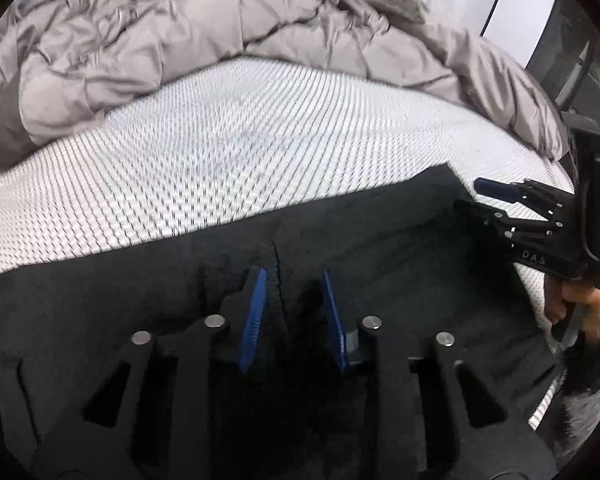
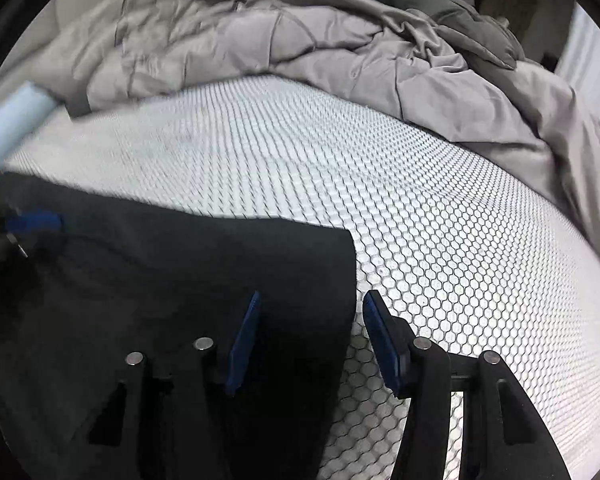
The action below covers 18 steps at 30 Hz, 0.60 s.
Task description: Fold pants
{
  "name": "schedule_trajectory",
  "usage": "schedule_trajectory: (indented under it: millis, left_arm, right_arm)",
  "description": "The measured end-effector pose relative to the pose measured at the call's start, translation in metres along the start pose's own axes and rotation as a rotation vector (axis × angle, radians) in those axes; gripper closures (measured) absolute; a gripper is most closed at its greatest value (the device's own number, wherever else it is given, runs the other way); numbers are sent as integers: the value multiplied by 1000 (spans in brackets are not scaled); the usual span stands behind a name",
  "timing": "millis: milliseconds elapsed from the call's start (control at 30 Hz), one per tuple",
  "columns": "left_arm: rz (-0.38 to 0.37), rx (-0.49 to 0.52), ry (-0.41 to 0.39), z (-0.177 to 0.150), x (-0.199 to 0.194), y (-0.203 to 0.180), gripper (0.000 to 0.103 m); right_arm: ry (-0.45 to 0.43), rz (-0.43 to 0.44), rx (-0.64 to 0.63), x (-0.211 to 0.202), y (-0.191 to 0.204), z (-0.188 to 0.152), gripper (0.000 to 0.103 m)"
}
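Black pants (image 1: 220, 264) lie flat on the white honeycomb-patterned mattress (image 1: 220, 152). My left gripper (image 1: 294, 284) is open just above the pants, its blue pads either side of a seam. My right gripper (image 2: 310, 304) is open over the pants' (image 2: 160, 272) right edge, one finger above the cloth, the other above the mattress (image 2: 420, 208). The right gripper also shows in the left wrist view (image 1: 470, 196), open at the pants' far right corner. The left gripper's blue pad shows at the left edge of the right wrist view (image 2: 34, 220).
A rumpled grey comforter (image 1: 180, 48) is heaped along the far side of the bed (image 2: 300, 40). A dark grey pillow (image 2: 452, 12) lies at the back right. A person's hand (image 1: 580, 312) holds the right gripper's handle.
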<state>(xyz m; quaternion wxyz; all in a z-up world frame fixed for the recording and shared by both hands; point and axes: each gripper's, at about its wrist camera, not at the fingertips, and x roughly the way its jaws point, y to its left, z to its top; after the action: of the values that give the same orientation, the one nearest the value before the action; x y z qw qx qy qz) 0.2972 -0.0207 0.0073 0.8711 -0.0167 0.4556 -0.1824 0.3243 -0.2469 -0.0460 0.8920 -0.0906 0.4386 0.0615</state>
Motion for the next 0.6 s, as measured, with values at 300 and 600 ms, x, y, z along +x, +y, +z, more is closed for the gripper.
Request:
schedule_trajectory:
  millis: [300,600]
  left_arm:
    - [-24,27,37,-2,21,-3,76]
    - [-16,19,-13,-19,-25,-1,76]
  right_arm:
    - [32,145,-164,25,74,12,49]
    - [11,-33,-53,-1,10,-13,48]
